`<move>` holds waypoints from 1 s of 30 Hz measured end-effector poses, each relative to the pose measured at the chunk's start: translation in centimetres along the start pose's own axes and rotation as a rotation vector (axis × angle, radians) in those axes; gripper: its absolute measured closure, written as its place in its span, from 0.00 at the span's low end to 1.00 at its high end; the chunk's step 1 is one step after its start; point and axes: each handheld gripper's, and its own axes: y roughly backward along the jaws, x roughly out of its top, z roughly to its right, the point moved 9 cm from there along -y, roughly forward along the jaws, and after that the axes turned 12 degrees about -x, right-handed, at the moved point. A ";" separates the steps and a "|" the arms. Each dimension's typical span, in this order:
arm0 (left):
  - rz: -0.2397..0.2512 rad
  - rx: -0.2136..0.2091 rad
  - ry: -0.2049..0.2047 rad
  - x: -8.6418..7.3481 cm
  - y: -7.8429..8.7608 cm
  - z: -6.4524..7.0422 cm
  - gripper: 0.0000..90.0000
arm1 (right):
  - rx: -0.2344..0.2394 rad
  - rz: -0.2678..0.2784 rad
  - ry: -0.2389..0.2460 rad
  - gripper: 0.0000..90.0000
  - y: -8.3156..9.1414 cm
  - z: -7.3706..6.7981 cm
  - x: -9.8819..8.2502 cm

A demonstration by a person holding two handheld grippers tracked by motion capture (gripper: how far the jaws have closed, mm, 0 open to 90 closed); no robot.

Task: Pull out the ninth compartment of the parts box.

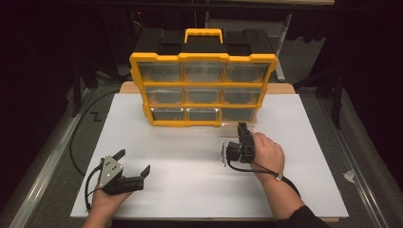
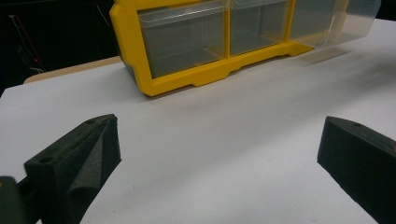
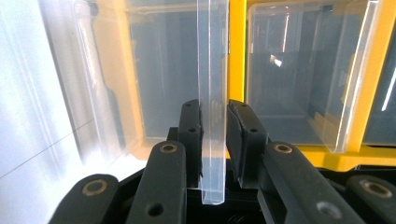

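Pulling a clear drawer [image 3: 212, 93] out of the yellow box [image 1: 203, 57] looks like the job right now. The right gripper [image 1: 243, 129] sits just right of the middle of the high view, at the bottom right corner of the box, and its jaws are squeezed tight on the thin clear front lip of that drawer. In the right gripper view the lip stands up straight in the middle of the frame, with a black pad pressing on each side of it. In the left gripper view, at the upper right of the frame, the drawer seems to poke out a little past the yellow front, so I think it is partly out. The left gripper [image 1: 133, 164] rests low at the left of the high view on the white surface [image 1: 304, 190], well apart from the box, with its jaws wide open and nothing between them. Next, I think the right hand needs to keep a firm hold and pull straight toward the person, slowly, so the lip does not slip free and the box does not slide along.
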 end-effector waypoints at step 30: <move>0.008 -0.008 0.001 0.2 0.1 0.1 0.00 | -0.009 0.024 0.038 0.87 2.2 -0.3 -0.3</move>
